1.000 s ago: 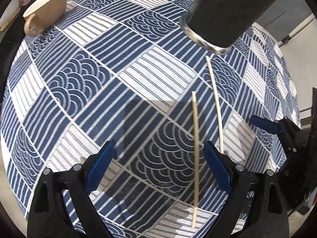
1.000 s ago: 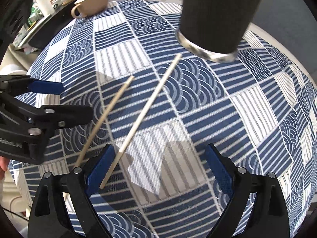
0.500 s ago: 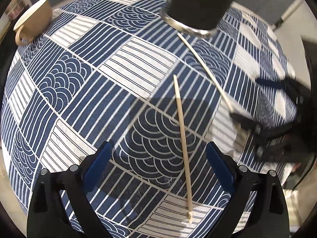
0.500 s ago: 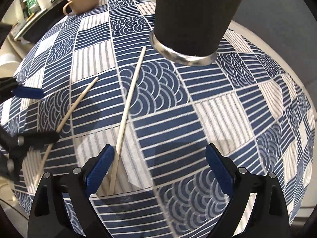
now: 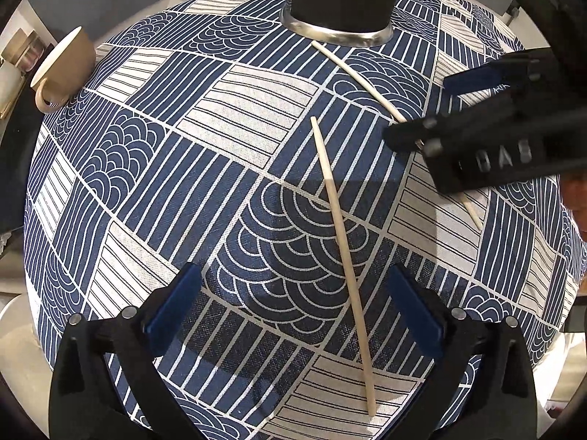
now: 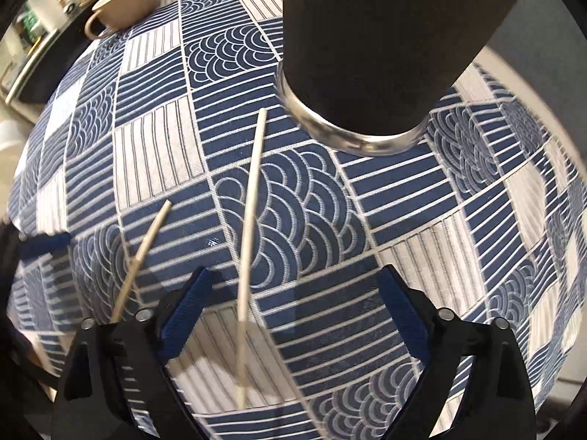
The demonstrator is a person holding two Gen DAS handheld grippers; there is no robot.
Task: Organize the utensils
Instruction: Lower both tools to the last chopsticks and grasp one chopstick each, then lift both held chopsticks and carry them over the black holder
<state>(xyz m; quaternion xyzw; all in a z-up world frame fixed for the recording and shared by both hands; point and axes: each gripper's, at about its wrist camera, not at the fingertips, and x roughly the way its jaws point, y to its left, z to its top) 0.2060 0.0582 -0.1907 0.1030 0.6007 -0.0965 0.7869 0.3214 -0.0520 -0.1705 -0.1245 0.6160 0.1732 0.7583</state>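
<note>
Two pale wooden chopsticks lie apart on the blue-and-white patterned cloth (image 5: 154, 168). The near chopstick (image 5: 341, 242) runs between the fingers of my left gripper (image 5: 295, 308), closer to its right pad; those jaws are opening and touch nothing. The far chopstick (image 6: 249, 242) starts near the dark utensil holder (image 6: 367, 36) and lies between the fingers of my right gripper (image 6: 295, 311), nearer its left pad. The right jaws are closing, with the pads still off the stick. In the left wrist view the right gripper (image 5: 414, 110) straddles that chopstick (image 5: 352, 73).
A beige cup (image 5: 62, 66) stands at the cloth's far left corner, with shelves and small items beyond it. The holder (image 5: 337, 0), with a metal rim at its base, stands at the far middle. The table edge runs close behind my grippers.
The right gripper slid sideways until the far chopstick lay between its fingers, and its jaws narrowed. The left gripper shifted and rolled, so the near chopstick now lies between its fingers.
</note>
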